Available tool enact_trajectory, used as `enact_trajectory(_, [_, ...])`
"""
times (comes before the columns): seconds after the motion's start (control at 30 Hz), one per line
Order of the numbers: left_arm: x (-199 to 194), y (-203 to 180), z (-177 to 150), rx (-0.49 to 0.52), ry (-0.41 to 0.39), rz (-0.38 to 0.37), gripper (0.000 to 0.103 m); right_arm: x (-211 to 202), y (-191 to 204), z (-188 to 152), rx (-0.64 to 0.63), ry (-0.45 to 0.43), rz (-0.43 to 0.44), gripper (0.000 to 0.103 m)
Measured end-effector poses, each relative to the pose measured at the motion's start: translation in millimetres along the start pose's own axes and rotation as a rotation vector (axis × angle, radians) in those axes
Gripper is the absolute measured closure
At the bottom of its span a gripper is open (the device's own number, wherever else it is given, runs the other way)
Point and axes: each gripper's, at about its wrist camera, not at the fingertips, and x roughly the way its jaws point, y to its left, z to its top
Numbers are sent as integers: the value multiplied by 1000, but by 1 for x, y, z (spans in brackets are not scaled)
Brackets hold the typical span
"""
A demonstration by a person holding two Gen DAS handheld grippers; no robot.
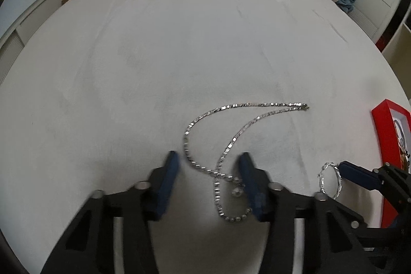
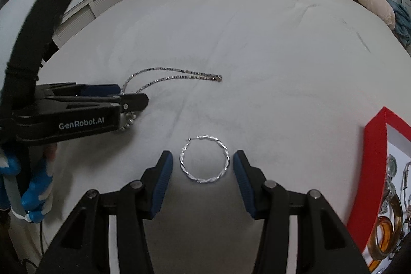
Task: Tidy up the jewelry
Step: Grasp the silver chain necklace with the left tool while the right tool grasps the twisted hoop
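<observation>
Where it faces the camera, the left gripper [image 2: 133, 100] reads "GenRobot.AI".

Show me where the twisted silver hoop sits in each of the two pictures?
Left wrist view: hoop at lower right, beside the right gripper's blue fingertip.
Right wrist view: hoop low in the middle, lying between the right gripper's open fingers, not touched.
Shared landmark: the red box at the right edge of both.
</observation>
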Motion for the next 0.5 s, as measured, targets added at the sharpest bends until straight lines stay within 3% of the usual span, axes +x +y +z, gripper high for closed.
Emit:
enact_trajectory(0.1, [-1, -2, -1, 3, -11, 0, 86, 1, 2, -1, -5, -6, -17, 57])
enact_trajectory(0.17, [-2, -2, -1, 5, -14, -9, 99, 1, 5, -1, -14, -10, -21, 64])
enact_trajectory(0.5, [-21, 1, -4, 9, -53, -2, 100, -18, 7, -7, -23, -42, -8, 65])
